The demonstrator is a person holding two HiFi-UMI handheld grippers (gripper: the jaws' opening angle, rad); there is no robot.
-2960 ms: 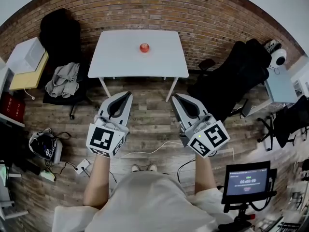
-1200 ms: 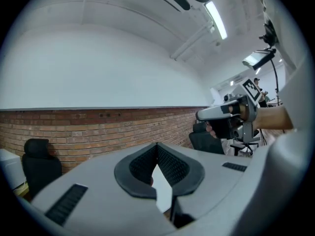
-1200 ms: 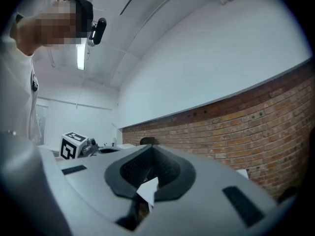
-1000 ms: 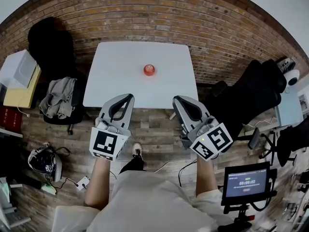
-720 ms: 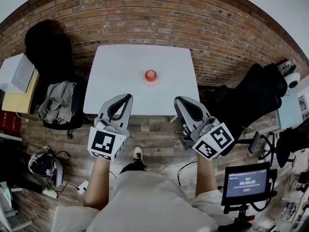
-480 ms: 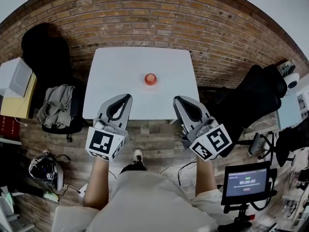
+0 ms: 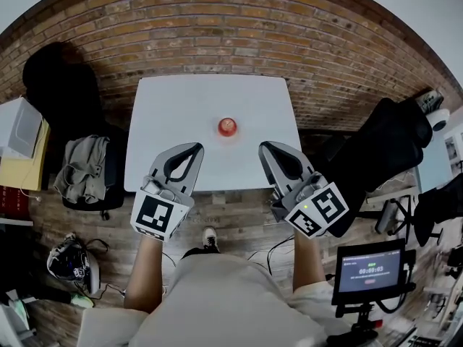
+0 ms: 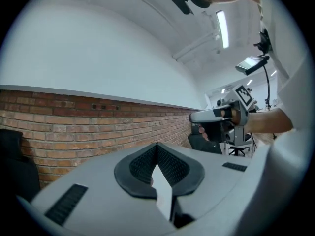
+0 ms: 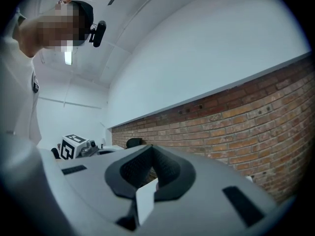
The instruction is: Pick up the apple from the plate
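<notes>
A red apple (image 7: 227,126) sits near the middle of a white table (image 7: 166,114). The plate under it is white on white and shows only as a faint rim. My left gripper (image 7: 196,147) hovers over the table's near edge, left of and short of the apple. Its jaws are shut and empty. My right gripper (image 7: 265,147) hovers level at the near edge, right of the apple, also shut and empty. In the left gripper view the shut jaw tips (image 8: 157,144) point at the brick wall, with the right gripper (image 8: 221,118) beside them. The right gripper view shows its own shut tips (image 9: 150,147).
A brick wall (image 7: 217,27) runs behind the table. A dark chair with a grey garment (image 7: 84,166) stands at the left, and a black office chair (image 7: 372,147) at the right. A small monitor on a stand (image 7: 370,269) is at lower right. A bag (image 7: 69,263) lies on the wooden floor.
The table and apple have come closer and grown in the head view. Both grippers, still shut, went from over the floor to over the table's near edge.
</notes>
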